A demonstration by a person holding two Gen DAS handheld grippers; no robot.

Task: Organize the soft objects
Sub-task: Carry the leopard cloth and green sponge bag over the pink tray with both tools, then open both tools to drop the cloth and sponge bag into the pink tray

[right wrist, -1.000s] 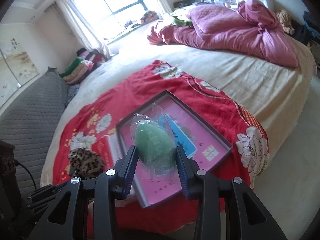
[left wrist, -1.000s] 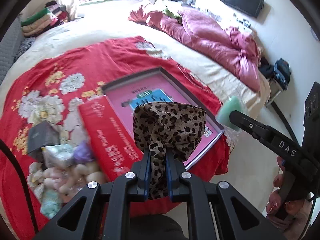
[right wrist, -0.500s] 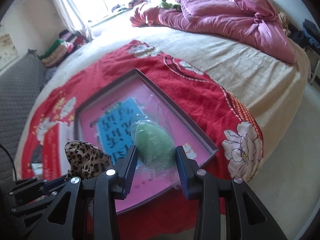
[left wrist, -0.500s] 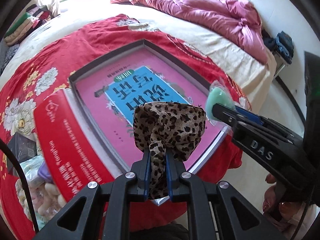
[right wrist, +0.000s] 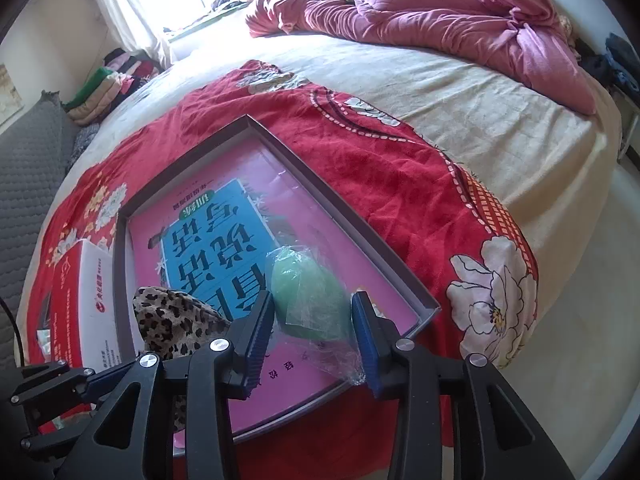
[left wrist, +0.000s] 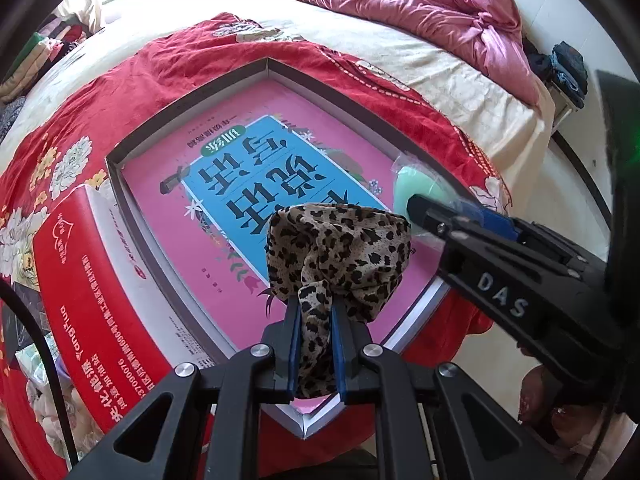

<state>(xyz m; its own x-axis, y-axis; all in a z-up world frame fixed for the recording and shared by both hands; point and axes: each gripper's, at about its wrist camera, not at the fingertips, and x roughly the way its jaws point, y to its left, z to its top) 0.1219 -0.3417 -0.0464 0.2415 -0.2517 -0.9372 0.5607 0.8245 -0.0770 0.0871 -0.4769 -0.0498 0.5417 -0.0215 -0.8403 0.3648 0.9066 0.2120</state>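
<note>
On the left side of the bed (right wrist: pixel 500 128), a red-and-white carton (left wrist: pixel 80 280) lies on the red floral blanket (left wrist: pixel 168 60), touching the left wall of a shallow grey-rimmed box (left wrist: pixel 192 100) whose floor is a pink sheet with a blue panel of printed characters. Some pale soft items, too blurred to identify, sit just beside the carton at the blanket's near left edge. The left gripper (left wrist: pixel 314 320) hovers over the near part of the box, its blue-padded fingers (left wrist: pixel 295 344) pressed nearly together on the gathered neck of a leopard-print fabric piece (left wrist: pixel 340 248), which bunches into a rounded puff above the fingertips and hangs clear of the pink sheet. Just right of it, the right gripper (right wrist: pixel 312 320) holds a green soft object wrapped in clear plastic (right wrist: pixel 308 300); the fingers (right wrist: pixel 260 332) stand partly apart, each pad pressing a side of the object, with crinkled plastic trailing below. From the left wrist view the same green object (left wrist: pixel 416 188) shows at the tip of the right gripper (left wrist: pixel 424 210), over the box's right rim. In the right wrist view the leopard fabric (right wrist: pixel 176 324) appears to the lower left, held over the box's near left portion. Farther right, the blanket drapes over the bed's near right edge with a large white flower printed on it, and a crumpled pink quilt (right wrist: pixel 440 16) lies along the far side of the cream sheet.
</note>
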